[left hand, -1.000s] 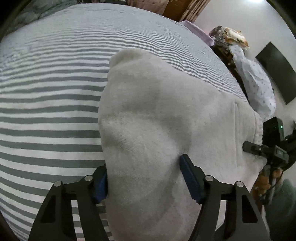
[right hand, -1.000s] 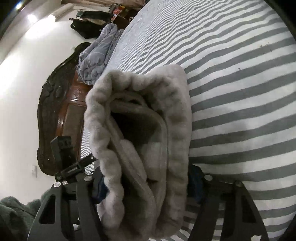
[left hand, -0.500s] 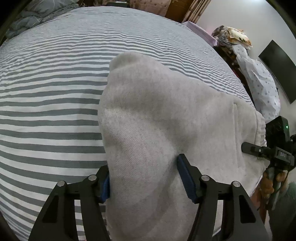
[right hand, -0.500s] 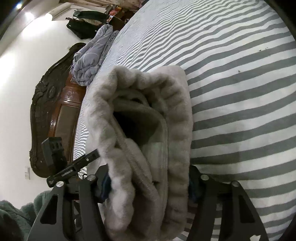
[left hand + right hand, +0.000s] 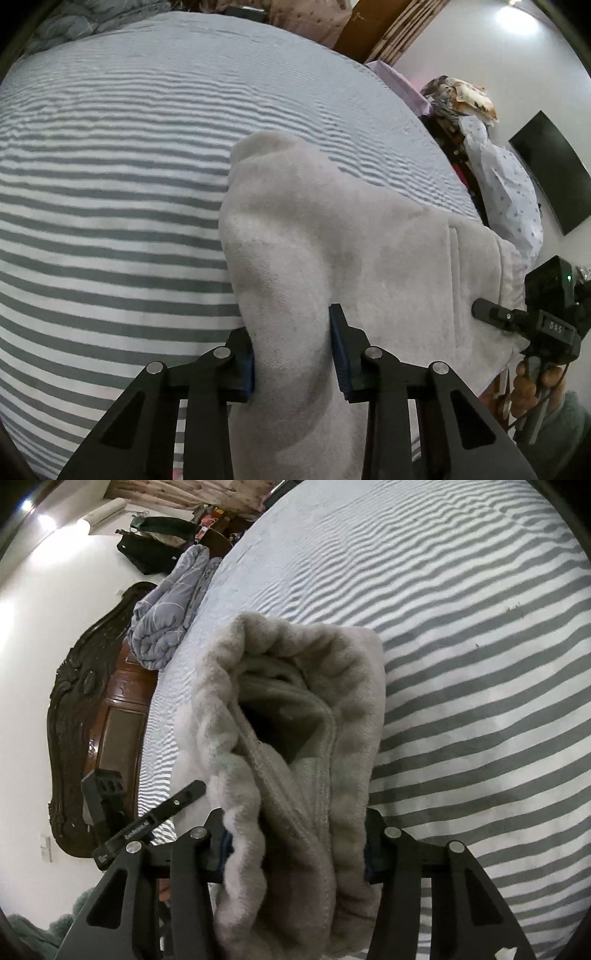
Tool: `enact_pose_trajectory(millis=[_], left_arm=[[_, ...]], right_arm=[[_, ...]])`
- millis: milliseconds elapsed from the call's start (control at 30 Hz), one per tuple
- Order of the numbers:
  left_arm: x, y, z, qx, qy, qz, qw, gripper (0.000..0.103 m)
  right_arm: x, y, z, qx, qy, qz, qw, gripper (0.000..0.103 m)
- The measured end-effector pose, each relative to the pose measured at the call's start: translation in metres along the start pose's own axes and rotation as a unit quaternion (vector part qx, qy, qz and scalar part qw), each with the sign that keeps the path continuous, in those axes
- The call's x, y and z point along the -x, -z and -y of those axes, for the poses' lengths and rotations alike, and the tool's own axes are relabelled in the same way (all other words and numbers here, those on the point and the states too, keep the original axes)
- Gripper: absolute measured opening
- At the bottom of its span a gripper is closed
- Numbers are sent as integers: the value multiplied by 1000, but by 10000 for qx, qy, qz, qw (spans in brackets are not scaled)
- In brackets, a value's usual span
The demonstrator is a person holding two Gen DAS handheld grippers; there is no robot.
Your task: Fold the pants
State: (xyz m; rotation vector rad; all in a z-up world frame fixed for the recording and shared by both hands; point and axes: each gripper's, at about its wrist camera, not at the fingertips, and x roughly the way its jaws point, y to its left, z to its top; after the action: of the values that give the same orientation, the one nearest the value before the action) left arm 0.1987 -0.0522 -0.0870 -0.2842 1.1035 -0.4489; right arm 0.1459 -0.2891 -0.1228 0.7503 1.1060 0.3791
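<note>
Light grey fleece pants [image 5: 332, 236] lie on the striped bed [image 5: 110, 221]. My left gripper [image 5: 291, 350] has a ridge of the leg fabric bunched between its blue pads [image 5: 338, 343]; its jaws are closing and pinch the cloth. In the right wrist view the gathered waistband of the pants [image 5: 295, 709] gapes open toward the camera. My right gripper [image 5: 295, 853] has its jaws closing on that thick bundle, and both pads press into it. The other gripper [image 5: 546, 321] shows at the right edge of the left wrist view, against the waistband.
The bed's grey-and-white striped sheet [image 5: 480, 664] spreads wide beyond the pants. A folded grey quilt [image 5: 170, 605] lies by the dark carved headboard [image 5: 81, 716]. Clothes hang on a rack [image 5: 506, 192] near a dark wall screen [image 5: 550, 173].
Both grippers' jaws have narrowed, squeezing the fabric tighter. The right gripper has risen, lifting the waistband bundle a little off the sheet. The left hand has barely moved.
</note>
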Motion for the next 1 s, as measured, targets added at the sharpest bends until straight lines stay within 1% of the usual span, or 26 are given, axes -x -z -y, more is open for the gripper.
enact_pose_trajectory(millis=[100,167,233,367,500,600,700,800,933,1000], left_arm=[[9,-9,1,154,162,95,9997,32],[16,-15,2,90,154,205,9996,31],[24,-25,7,-35,97,308,9995,31],[40,-50,8,-124,-10,526,9985,31],[56,-83,-1,-220,-185,785,9965,31],[58,-105,-13,-304,-346,904,9948,31],[53,-120,-28,-296,-474,920,9942,31],[39,-132,-45,-290,-622,862,9939,31],[14,-135,-82,-71,-581,731,9956,32],[-4,-132,-97,58,-598,588,9965,32]], right_arm=[[6,-5,-13,75,-21,44,10000,46],[9,-9,-20,116,-32,80,9999,46],[9,-16,-30,179,-78,82,9998,46],[3,-36,-52,300,-157,115,9994,46],[-14,-66,-80,445,-312,150,9984,46],[-33,-89,-95,476,-424,126,9979,46],[-58,-113,-105,515,-438,54,9977,46],[-82,-126,-104,515,-398,-20,9979,46],[-114,-133,-90,446,-266,-135,9986,46],[-129,-131,-78,442,-60,-184,9988,47]])
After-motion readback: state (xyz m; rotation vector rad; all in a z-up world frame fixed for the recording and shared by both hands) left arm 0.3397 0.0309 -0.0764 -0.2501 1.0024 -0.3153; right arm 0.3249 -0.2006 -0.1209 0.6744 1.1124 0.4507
